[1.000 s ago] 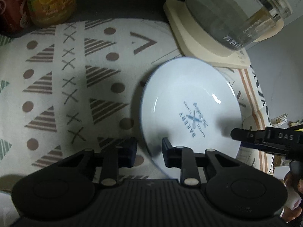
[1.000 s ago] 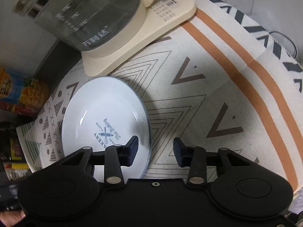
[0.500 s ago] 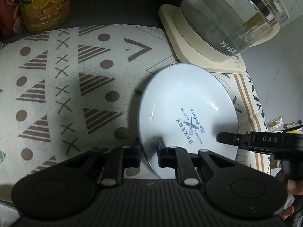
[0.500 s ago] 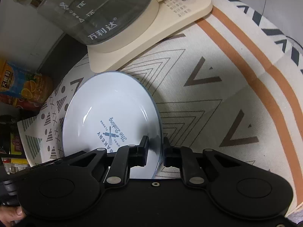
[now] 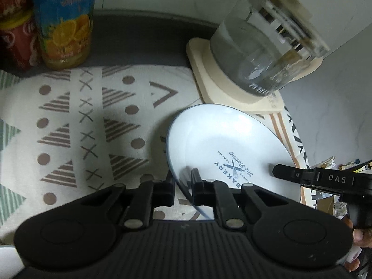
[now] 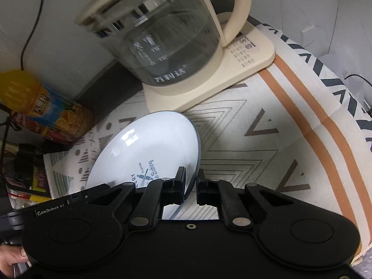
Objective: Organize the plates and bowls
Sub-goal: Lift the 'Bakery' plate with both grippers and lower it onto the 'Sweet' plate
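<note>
A white plate (image 5: 223, 146) with a thin blue rim and a "BAKERY" print is held between both grippers, tilted and raised off the patterned cloth. My left gripper (image 5: 182, 183) is shut on its near left rim. My right gripper (image 6: 191, 181) is shut on the opposite rim of the same plate (image 6: 148, 148); one of its fingers (image 5: 288, 174) shows at the right of the left wrist view. No bowl is in view.
A glass kettle (image 6: 162, 32) on a cream base (image 6: 251, 53) stands just behind the plate. An orange juice bottle (image 5: 65, 23) and a red can (image 5: 16, 37) stand at the back left. The patterned cloth (image 5: 81, 121) covers the table, whose edge falls away at right.
Both grippers closed onto the plate's rim, then lifted and tilted it; the camera views rose with it and now look more level at the kettle and bottle.
</note>
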Motion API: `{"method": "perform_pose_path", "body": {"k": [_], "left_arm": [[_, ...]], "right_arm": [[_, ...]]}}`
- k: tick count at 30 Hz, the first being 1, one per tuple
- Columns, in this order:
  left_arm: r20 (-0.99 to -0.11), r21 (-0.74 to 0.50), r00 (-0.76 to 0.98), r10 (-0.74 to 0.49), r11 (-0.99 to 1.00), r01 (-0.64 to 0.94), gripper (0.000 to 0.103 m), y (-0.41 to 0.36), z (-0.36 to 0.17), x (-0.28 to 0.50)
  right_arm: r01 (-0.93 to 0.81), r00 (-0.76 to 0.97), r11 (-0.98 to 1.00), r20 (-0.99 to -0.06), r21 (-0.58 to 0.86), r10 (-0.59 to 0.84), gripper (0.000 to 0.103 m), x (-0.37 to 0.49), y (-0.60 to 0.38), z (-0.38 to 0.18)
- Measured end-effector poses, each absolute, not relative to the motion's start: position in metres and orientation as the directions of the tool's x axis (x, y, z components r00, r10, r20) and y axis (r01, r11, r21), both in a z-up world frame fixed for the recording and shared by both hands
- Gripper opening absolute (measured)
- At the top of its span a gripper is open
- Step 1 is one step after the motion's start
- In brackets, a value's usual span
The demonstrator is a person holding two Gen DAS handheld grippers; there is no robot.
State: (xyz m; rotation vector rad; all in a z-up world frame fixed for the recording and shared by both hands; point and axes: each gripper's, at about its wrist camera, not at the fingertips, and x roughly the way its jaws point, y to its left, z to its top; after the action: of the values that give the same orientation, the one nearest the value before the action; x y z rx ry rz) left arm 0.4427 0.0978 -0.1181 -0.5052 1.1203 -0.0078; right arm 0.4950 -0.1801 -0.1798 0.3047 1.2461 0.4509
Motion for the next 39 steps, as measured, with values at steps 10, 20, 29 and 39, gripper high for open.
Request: {"method": "perform_pose_path", "body": {"k": [10, 20, 29, 39], "left_arm": [[-0.822, -0.416, 0.518, -0.235, 0.87, -0.265, 0.011, 0.108, -0.079, 0.417], [-0.792, -0.423, 0.586, -0.172, 0.847, -0.323, 0.011, 0.127, -0.046, 0.365], [-0.783, -0.418, 0.613, -0.103, 0.818, -0.396, 0.011, 0.15, -0.037, 0.302], [-0.768, -0.431, 0.64, -0.023, 0.758, -0.49, 0.011, 0.17, -0.035, 0.233]], "right_arm": [[-0.199, 0.292, 0.846, -0.794, 0.495, 0.533, 0.009, 0.48, -0.171, -0.141], [-0.293, 0.291, 0.803, -0.752, 0.519, 0.591, 0.009, 0.448, -0.146, -0.114], [-0.374, 0.245, 0.76, -0.734, 0.531, 0.634, 0.01, 0.406, -0.118, -0.107], [-0.468, 0.163, 0.704, -0.73, 0.535, 0.664, 0.01, 0.37, -0.084, -0.103]]}}
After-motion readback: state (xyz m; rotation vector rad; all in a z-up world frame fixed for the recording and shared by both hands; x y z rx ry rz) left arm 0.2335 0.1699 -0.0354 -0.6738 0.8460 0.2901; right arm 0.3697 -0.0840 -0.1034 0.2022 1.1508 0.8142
